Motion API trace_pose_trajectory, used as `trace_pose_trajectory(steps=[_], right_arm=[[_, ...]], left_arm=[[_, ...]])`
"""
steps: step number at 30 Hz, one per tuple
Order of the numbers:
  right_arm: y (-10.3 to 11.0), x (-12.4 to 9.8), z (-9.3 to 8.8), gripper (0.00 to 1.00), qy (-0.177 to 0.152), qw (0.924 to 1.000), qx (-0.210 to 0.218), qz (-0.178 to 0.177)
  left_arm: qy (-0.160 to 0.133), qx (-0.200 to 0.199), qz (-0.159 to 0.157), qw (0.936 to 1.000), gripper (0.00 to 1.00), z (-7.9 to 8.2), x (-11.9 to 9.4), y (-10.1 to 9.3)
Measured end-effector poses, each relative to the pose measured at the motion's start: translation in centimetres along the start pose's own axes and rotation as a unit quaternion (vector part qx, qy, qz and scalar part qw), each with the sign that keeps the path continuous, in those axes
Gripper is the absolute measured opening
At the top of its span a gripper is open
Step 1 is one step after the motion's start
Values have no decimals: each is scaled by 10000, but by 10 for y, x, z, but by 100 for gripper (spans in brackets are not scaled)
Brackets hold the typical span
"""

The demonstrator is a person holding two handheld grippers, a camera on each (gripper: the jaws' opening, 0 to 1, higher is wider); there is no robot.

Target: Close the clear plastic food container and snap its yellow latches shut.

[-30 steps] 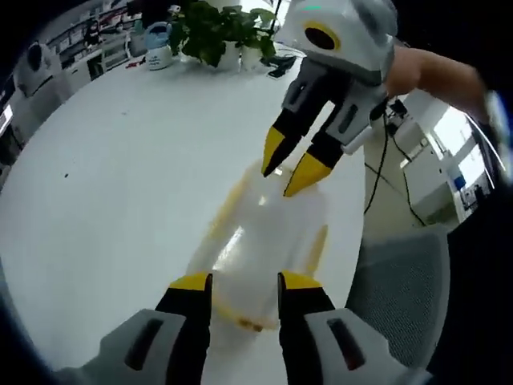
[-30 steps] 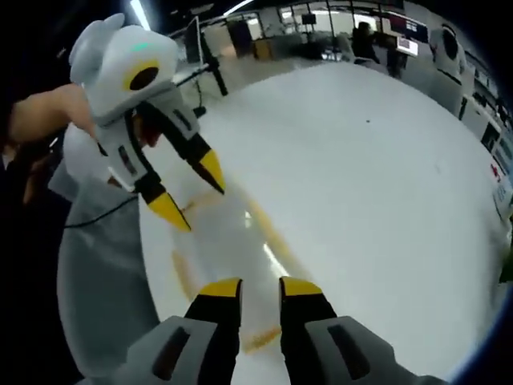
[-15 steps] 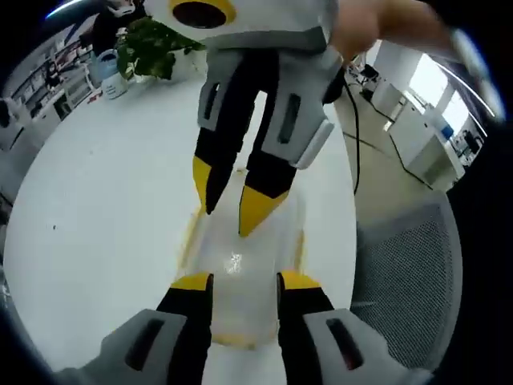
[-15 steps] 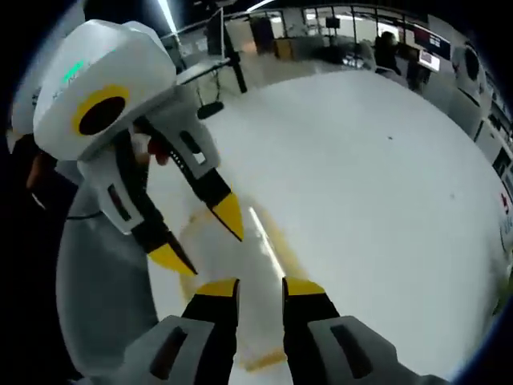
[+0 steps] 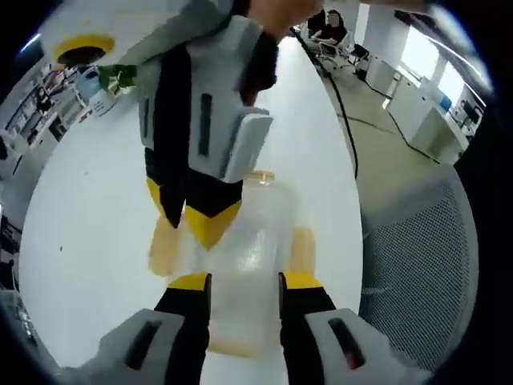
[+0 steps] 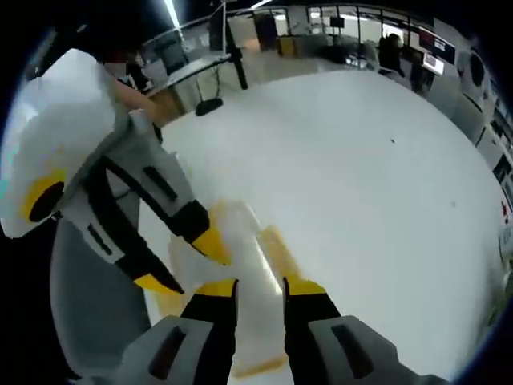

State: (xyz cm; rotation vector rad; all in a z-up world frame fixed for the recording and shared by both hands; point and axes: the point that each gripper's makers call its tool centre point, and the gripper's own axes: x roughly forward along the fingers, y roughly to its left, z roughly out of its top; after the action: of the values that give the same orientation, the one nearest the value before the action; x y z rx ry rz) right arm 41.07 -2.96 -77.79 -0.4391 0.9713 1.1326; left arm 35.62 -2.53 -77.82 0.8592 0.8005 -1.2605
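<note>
- Since half a second ago the two grippers have drawn closer over the clear plastic food container (image 5: 248, 241): in the left gripper view the right gripper (image 5: 192, 220) now looms larger, its yellow tips down at the container's lid, where before they stood a little higher above it.
- In the right gripper view the left gripper (image 6: 186, 263) has likewise come lower and nearer, its two yellow tips spread apart at the container's (image 6: 232, 265) left side.
- The left gripper (image 5: 240, 282) has its own jaws parted, released, one on each side of the container's near end; no clamping on it can be made out.
- The right gripper (image 6: 258, 289) also has its jaws parted, with the container between and beyond them.
- The container lies on the white bench (image 5: 96, 208), near the bench edge beside a grey mesh chair (image 5: 417, 273).
- The left gripper view shows three yellow latches (image 5: 303, 247), at the left, right and far sides; the right gripper view shows blurred yellow strips (image 6: 280, 253) along it.
- The left gripper view also takes in one potted plant (image 5: 120, 76) at the far bench edge.
</note>
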Motion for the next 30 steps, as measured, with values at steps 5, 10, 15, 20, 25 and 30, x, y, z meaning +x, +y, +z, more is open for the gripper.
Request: trace_pose_trajectory(steps=[5,10,15,20,25,30], right_arm=[[-7,4,1,26,-1,9998,192,35],[-3,11,-9,34,217,9994,120,238],[-6,10,1,33,116,9996,45,266],[-2,12,1,32,222,9990,-41,380],[1,12,-1,32,305,9983,-144,479],[4,13,-4,32,422,9969,-200,631]], left_arm=[[64,555,396,9977,37,4,-3,-1],[38,753,796,9940,46,8,-6,5],[77,876,974,9914,51,11,-6,6],[187,838,915,9921,46,10,-5,3],[284,647,608,9956,49,9,-4,-10],[290,265,433,9983,59,12,-7,-11]])
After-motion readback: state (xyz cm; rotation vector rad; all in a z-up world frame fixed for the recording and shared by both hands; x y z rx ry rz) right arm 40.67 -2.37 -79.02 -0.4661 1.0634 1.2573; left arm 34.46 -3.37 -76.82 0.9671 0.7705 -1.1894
